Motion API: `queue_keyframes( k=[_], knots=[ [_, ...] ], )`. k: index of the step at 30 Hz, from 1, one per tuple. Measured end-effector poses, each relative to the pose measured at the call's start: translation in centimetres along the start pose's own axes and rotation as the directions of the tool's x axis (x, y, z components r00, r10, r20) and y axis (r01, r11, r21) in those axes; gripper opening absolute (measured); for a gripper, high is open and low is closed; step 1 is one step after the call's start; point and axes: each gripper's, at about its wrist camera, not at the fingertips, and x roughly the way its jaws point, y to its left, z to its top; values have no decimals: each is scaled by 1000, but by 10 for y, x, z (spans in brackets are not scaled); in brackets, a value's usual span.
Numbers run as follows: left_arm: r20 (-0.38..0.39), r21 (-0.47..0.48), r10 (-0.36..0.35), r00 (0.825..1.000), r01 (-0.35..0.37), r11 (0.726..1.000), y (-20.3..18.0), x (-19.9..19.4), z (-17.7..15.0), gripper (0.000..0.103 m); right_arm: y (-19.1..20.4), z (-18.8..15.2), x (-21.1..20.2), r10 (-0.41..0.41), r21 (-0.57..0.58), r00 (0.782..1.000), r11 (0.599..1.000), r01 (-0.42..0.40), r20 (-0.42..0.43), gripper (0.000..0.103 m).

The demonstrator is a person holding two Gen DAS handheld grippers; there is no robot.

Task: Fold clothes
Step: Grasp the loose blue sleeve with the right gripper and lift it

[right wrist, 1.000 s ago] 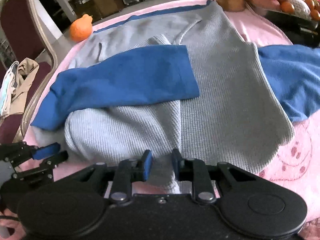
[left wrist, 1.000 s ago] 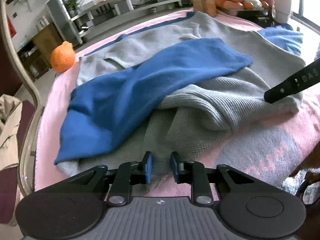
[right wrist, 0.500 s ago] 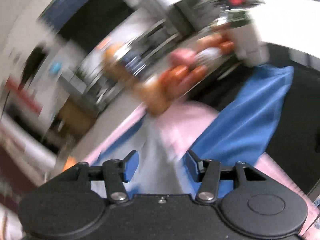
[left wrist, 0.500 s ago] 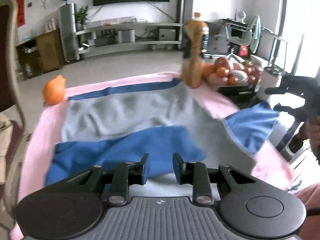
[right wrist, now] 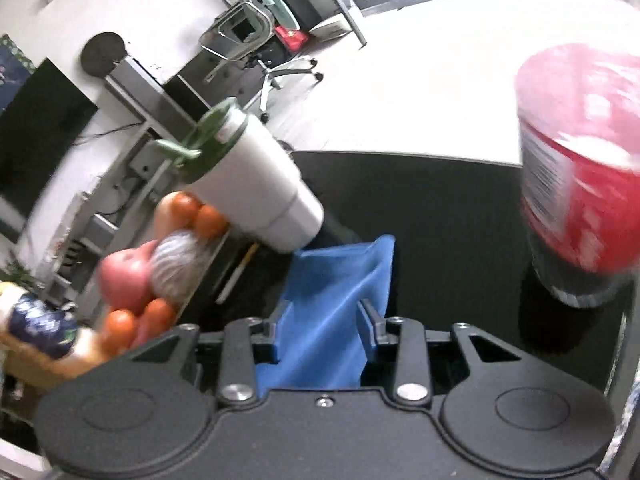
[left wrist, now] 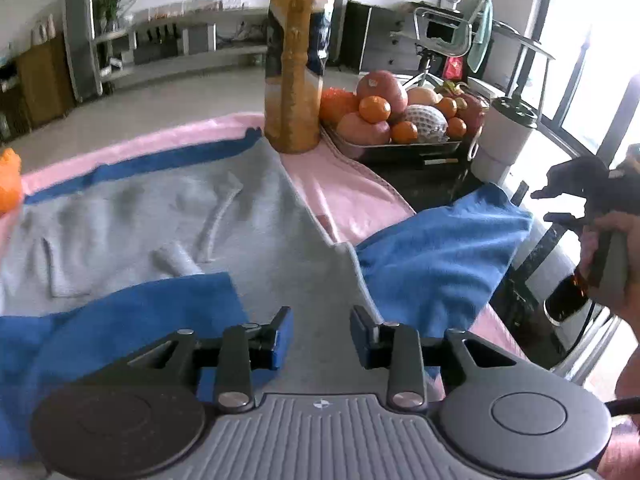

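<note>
A grey knit sweater [left wrist: 248, 232] with blue sleeves lies spread on a pink cloth [left wrist: 344, 196]. One blue sleeve [left wrist: 120, 320] is folded across its front; the other blue sleeve [left wrist: 444, 256] lies out to the right near the table edge. My left gripper [left wrist: 320, 332] is open and empty, hovering over the grey body between the sleeves. My right gripper [right wrist: 320, 328] is open above the end of the right blue sleeve [right wrist: 332, 312], which lies between its fingers without being pinched. It also shows in the left wrist view [left wrist: 576, 200], held by a hand beyond the sleeve.
An orange juice bottle [left wrist: 298, 64] stands at the sweater's far edge. A tray of fruit [left wrist: 400, 120] and a white tumbler [left wrist: 508, 136] stand behind the right sleeve. A red-labelled container [right wrist: 580, 176] is close on the right. An orange fruit [left wrist: 8, 184] sits far left.
Both grippers let go of the sweater's lower hem and opened. The left rose and now faces the far side; the right swung out to the end of the right blue sleeve.
</note>
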Motion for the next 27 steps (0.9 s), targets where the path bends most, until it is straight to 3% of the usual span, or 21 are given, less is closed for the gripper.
queue_keyframes(
  k=[4, 8, 13, 16, 18, 20, 24, 27],
  knots=[
    [-37, -38, -56, 998, 55, 998, -3, 23, 6, 35, 10, 9, 25, -81, -91, 996, 992, 84, 30, 32],
    [-54, -25, -65, 996, 64, 998, -8, 34, 1, 36, 9, 18, 46, -160, -135, 985, 977, 166, 57, 32],
    [-58, -27, -58, 997, 57, 998, -5, 37, -1, 37, 8, 13, 56, -182, -196, 982, 962, 189, 52, 31],
    [-57, -30, -52, 997, 50, 998, -3, 35, -2, 38, 7, 11, 61, -196, -233, 979, 951, 202, 50, 23],
    [-56, -30, -50, 997, 49, 998, -2, 31, -4, 38, 6, 9, 65, -205, -257, 978, 943, 210, 49, 8],
    [-51, -27, -46, 998, 44, 999, -1, 26, -6, 38, 6, 7, 69, -214, -281, 976, 934, 218, 48, 4],
    [-18, -27, -28, 999, 28, 999, 8, 1, -9, 38, 13, 14, 30, -120, -215, 989, 967, 137, 91, 4],
    [23, -30, -2, 1000, 3, 1000, 25, -29, -14, 38, 39, 5, -25, 3, -236, 988, 971, 35, 157, 4]
  ],
)
